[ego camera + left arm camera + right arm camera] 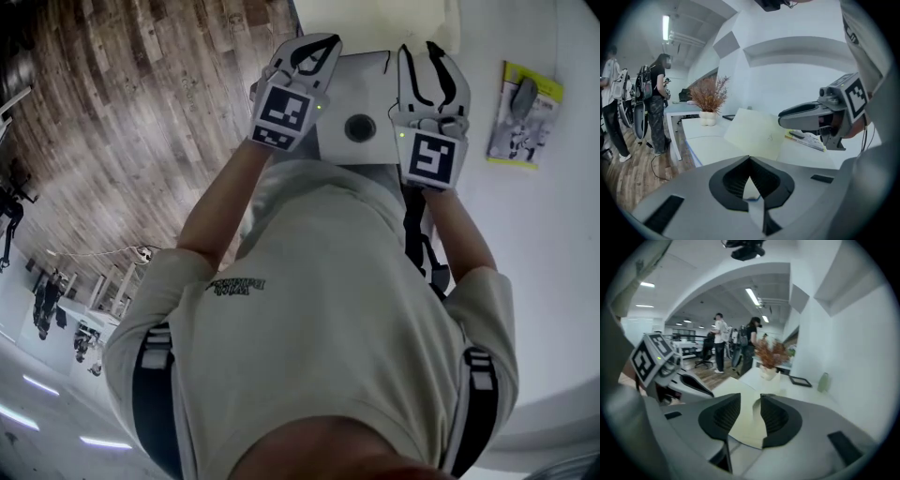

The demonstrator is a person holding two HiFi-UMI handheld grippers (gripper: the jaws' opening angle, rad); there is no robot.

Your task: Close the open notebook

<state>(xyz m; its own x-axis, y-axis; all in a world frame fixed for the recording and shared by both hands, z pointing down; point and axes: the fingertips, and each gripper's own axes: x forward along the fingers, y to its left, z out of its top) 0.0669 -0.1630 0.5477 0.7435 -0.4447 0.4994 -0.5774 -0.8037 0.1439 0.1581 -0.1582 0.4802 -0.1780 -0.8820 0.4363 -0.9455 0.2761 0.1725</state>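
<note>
Notebook is on the white surface at 12 o'clock from both claws. One cream leaf is raised at a tilt and not lying flat, so it isn't closed yet.

Both claws are held close in front of the chest, side by side and aimed slightly down at the leaf. That reads as working the leaf over rather than carrying anything.

Right claw is spread wide. The cream leaf runs through the gap, but the pads aren't pressing it, so there's no grip.

Left claw sits at 9 o'clock of the right one. Its tips are pressed together with nothing pinched, and only surface shows through the slit below.

Booklet is at 2 o'clock, out of the way.

My guess is the leaf is free and needs a push down to finish.
</note>
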